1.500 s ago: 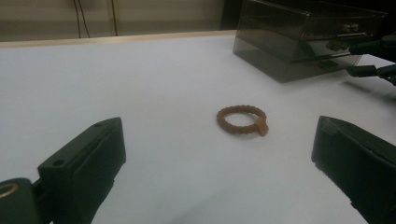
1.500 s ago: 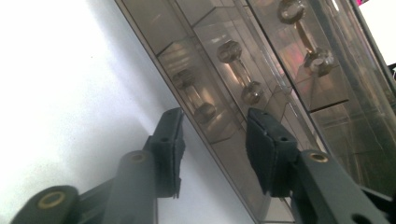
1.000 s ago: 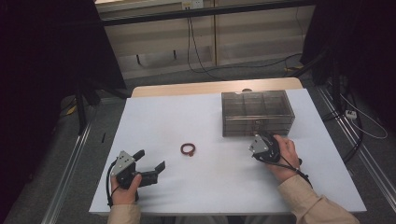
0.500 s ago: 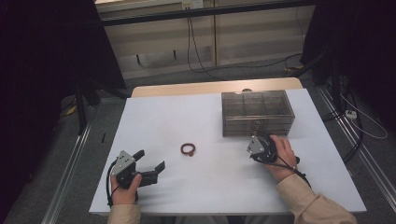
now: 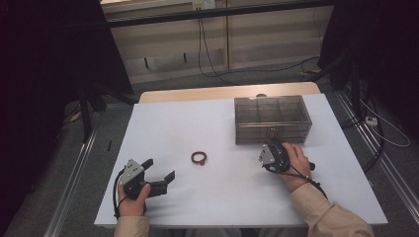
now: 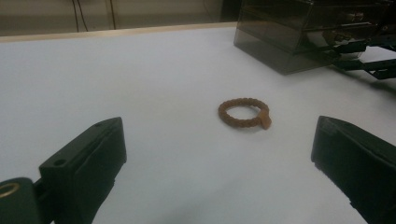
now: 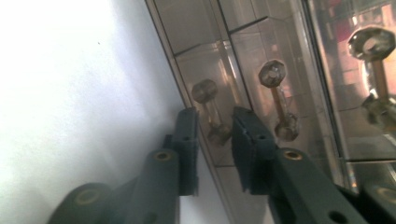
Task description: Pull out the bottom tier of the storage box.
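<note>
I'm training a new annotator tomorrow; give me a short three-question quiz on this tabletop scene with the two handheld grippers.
1. True or false: the brown ring lies inside the clear drawer box.
2. Multiple choice: the right gripper has its jaws on either side of
A. the ring
B. a drawer knob on the box front
C. a cable
3. Short answer: how do the jaws of the left gripper stand, and is anything between them?

Key
1. False; it lies on the white table, apart from the box.
2. B; the jaws have just been closing around the knob.
3. Wide apart, with nothing between them; the ring lies farther ahead.
</note>
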`<state>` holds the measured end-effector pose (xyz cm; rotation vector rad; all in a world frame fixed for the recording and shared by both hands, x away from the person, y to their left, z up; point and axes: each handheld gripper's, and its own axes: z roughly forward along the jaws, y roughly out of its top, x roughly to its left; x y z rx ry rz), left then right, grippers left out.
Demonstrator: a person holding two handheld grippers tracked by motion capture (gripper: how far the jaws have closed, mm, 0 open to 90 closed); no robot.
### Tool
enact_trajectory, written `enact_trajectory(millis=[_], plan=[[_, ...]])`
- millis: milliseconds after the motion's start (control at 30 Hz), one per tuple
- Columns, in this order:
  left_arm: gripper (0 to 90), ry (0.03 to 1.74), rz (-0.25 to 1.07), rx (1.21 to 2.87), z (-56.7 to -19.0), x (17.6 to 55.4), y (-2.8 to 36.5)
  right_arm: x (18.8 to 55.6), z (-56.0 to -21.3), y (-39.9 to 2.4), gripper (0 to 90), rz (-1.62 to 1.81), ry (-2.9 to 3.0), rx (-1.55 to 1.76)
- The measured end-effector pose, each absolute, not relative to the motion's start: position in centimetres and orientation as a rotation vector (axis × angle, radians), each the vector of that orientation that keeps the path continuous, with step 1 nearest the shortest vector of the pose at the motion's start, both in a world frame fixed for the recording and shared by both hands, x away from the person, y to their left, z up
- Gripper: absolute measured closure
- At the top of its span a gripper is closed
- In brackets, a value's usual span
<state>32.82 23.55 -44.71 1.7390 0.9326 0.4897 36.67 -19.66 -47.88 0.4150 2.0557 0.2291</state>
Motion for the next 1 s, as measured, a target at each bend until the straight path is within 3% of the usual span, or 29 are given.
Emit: enact_trajectory(millis=[33, 267, 767, 1000], plan=[[3.2, 0.933, 0.490, 1.739, -44.71, 32.82, 23.56, 36.68, -47.83, -19.62, 76.1, 0.201, 2.047, 0.397], [3.2, 0.936, 0.491, 1.741, -44.73, 32.83, 23.52, 36.68, -47.94, -19.31, 78.0, 0.162, 2.045, 0.357], [3.2, 0.935, 0.488, 1.754, -44.77, 32.89, 23.50, 36.57, -48.11, -19.03, 74.1, 0.168, 2.035, 0.346], [3.2, 0.936, 0.487, 1.763, -44.82, 32.93, 23.43, 36.44, -48.31, -18.78, 79.1, 0.111, 2.018, 0.297]])
